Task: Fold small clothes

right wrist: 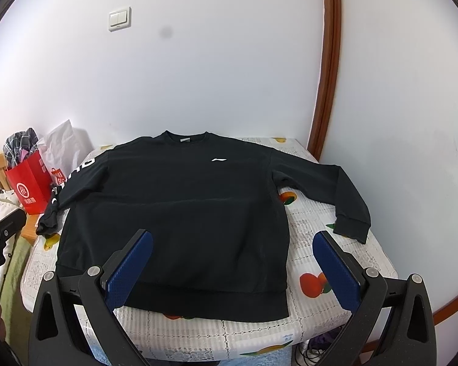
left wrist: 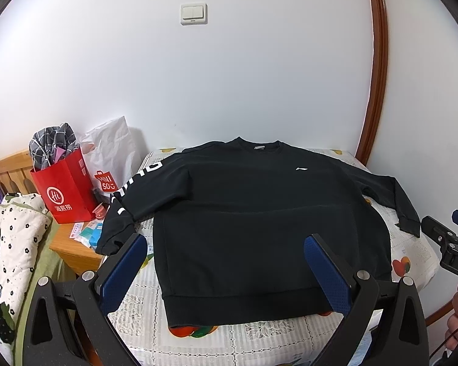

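A black sweatshirt (left wrist: 253, 213) (right wrist: 180, 207) lies flat, front up, on a small table, collar at the far side and hem toward me. Its left sleeve, with white lettering (left wrist: 128, 189), hangs over the table's left edge. The right sleeve (right wrist: 345, 195) bends down along the right side, cuff on the cloth. My left gripper (left wrist: 226, 244) hovers open above the lower body of the sweatshirt, holding nothing. My right gripper (right wrist: 232, 241) hovers open over the hem's right part, also empty. Each gripper shows at the edge of the other's view.
The table carries a fruit-print cloth (right wrist: 320, 262) and stands against a white wall. A red paper bag (left wrist: 65, 189) and a white bag (left wrist: 110, 152) sit on a wooden nightstand (left wrist: 73, 247) at the left. A flower-print quilt (left wrist: 9, 244) lies lower left. A wooden door frame (right wrist: 326, 70) rises at right.
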